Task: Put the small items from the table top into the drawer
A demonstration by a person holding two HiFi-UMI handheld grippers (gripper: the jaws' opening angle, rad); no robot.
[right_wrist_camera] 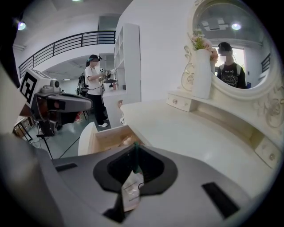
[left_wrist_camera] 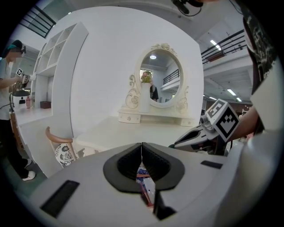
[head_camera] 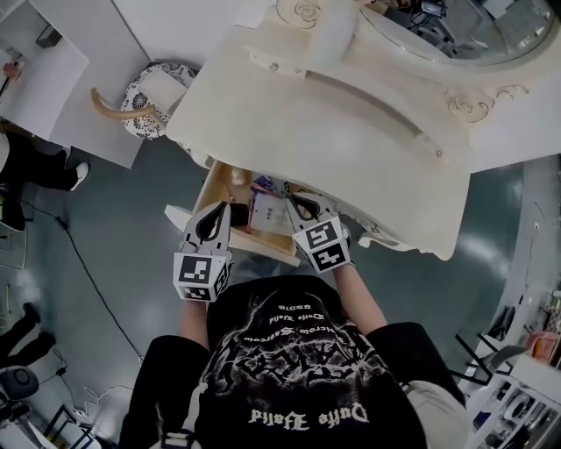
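Note:
The cream dressing table (head_camera: 333, 131) has its wooden drawer (head_camera: 213, 186) pulled out below the front edge. Inside lie a white packet (head_camera: 266, 212) and a blue and red item (head_camera: 263, 185). My left gripper (head_camera: 218, 209) hovers over the drawer's left side, its jaws shut with nothing between them (left_wrist_camera: 141, 148); drawer items show below the jaws. My right gripper (head_camera: 296, 198) is over the drawer's right side. Its jaws (right_wrist_camera: 135, 153) are shut on a thin green-edged packet (right_wrist_camera: 130, 188) that hangs below them. The drawer (right_wrist_camera: 106, 137) shows past its tips.
A chair with a patterned cushion (head_camera: 153, 96) stands left of the table. An oval mirror (head_camera: 456, 26) and a white vase (right_wrist_camera: 202, 73) rise at the table's back. A person (right_wrist_camera: 94, 84) stands by white shelves. A cable (head_camera: 88, 263) runs across the grey floor.

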